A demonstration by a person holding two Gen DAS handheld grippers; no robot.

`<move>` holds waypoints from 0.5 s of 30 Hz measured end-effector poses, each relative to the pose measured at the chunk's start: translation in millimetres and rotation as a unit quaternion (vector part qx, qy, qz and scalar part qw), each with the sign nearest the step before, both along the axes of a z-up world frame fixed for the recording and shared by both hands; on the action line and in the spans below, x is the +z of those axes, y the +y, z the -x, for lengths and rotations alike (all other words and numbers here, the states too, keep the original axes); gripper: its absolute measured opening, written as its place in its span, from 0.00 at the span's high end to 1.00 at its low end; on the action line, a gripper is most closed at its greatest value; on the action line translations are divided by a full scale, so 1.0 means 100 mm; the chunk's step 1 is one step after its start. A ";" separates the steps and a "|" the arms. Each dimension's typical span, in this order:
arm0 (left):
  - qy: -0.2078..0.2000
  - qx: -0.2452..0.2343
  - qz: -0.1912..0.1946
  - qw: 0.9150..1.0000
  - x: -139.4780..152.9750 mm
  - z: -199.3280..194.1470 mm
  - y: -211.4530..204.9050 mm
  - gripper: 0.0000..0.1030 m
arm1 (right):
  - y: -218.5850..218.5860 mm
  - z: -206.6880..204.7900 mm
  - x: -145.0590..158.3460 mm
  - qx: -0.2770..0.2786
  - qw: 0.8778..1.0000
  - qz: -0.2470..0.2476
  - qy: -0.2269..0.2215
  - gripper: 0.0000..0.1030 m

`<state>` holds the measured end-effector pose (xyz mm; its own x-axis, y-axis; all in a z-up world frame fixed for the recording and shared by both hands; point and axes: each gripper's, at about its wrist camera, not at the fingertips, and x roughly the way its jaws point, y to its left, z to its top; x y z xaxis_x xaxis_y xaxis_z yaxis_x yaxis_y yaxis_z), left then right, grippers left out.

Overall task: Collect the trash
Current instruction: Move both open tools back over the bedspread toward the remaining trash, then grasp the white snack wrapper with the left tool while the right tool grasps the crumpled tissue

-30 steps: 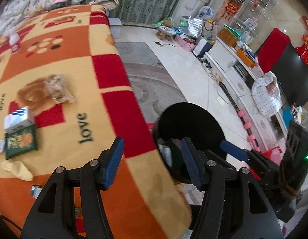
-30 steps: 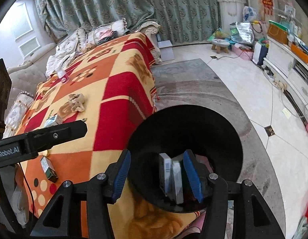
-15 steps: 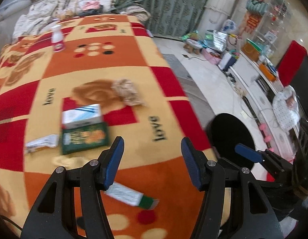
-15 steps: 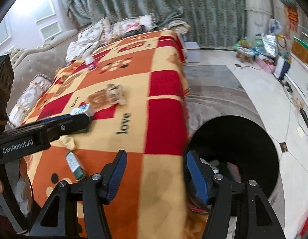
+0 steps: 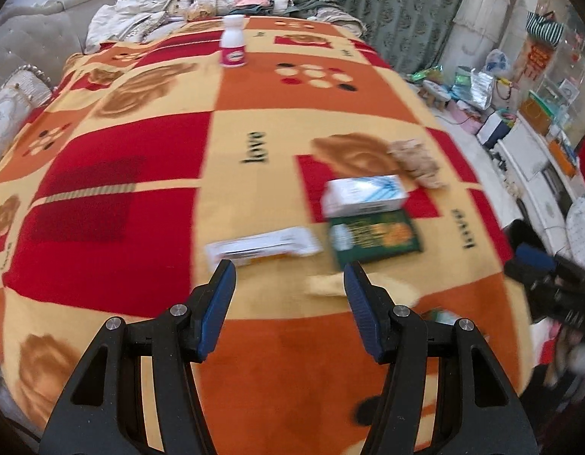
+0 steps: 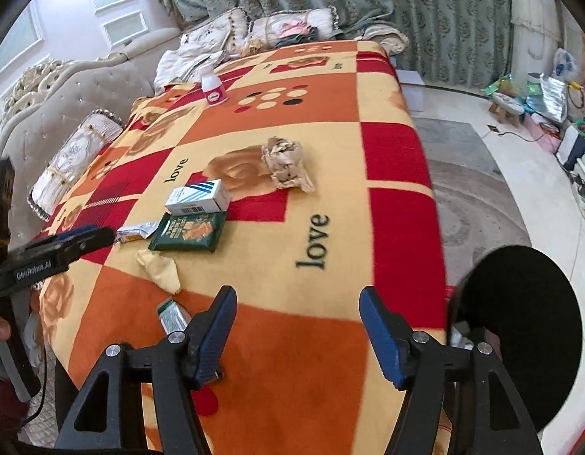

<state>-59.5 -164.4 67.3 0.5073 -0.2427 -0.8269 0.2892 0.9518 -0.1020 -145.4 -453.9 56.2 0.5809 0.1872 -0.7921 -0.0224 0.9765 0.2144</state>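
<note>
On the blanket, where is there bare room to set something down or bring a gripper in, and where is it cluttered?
Free: the right-hand strip of the blanket from the crumpled paper to its edge, the stretch between the bottle and that paper, and the orange patch under the right gripper. Crowded: the white box, green packet, wrapper and yellow scrap cluster by the left gripper.

A home living room. A tufted sofa [image 6: 84, 87] with cushions [image 6: 292, 24] stands behind a table under a patchwork blanket [image 6: 398, 159]; green curtains [image 6: 406, 3] hang at the back, a rug [image 6: 478, 197] covers the tiled floor, and a stool [image 6: 506, 108] sits amid household clutter.
</note>
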 end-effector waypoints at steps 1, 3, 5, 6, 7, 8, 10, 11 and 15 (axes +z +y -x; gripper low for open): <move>-0.001 -0.004 -0.004 1.000 -0.04 -0.02 0.08 0.44 | 0.02 -0.04 -0.01 0.002 1.000 -0.001 0.002 0.37; -0.004 -0.014 -0.004 1.000 -0.10 -0.07 0.18 0.44 | 0.06 -0.15 -0.04 0.008 1.000 -0.002 0.008 0.35; -0.005 -0.022 -0.009 1.000 -0.15 -0.13 0.23 0.44 | 0.11 -0.26 -0.07 0.013 1.000 -0.003 0.012 0.33; -0.006 -0.026 -0.012 1.000 -0.16 -0.15 0.24 0.44 | 0.13 -0.30 -0.08 0.016 1.000 -0.003 0.012 0.32; -0.009 -0.033 -0.016 0.999 -0.18 -0.19 0.25 0.44 | 0.14 -0.35 -0.08 0.020 1.000 -0.003 0.012 0.32; -0.011 -0.044 -0.023 0.999 -0.21 -0.22 0.24 0.44 | 0.16 -0.41 -0.09 0.022 1.000 -0.002 0.013 0.32; -0.011 -0.069 -0.037 0.997 -0.25 -0.28 0.20 0.44 | 0.19 -0.52 -0.08 0.029 1.000 0.003 0.010 0.32; -0.010 -0.079 -0.041 0.996 -0.27 -0.30 0.19 0.44 | 0.21 -0.58 -0.08 0.032 0.999 0.006 0.008 0.32; -0.005 -0.123 -0.059 0.991 -0.34 -0.37 0.07 0.44 | 0.24 -0.86 -0.10 0.042 0.999 0.024 0.004 0.26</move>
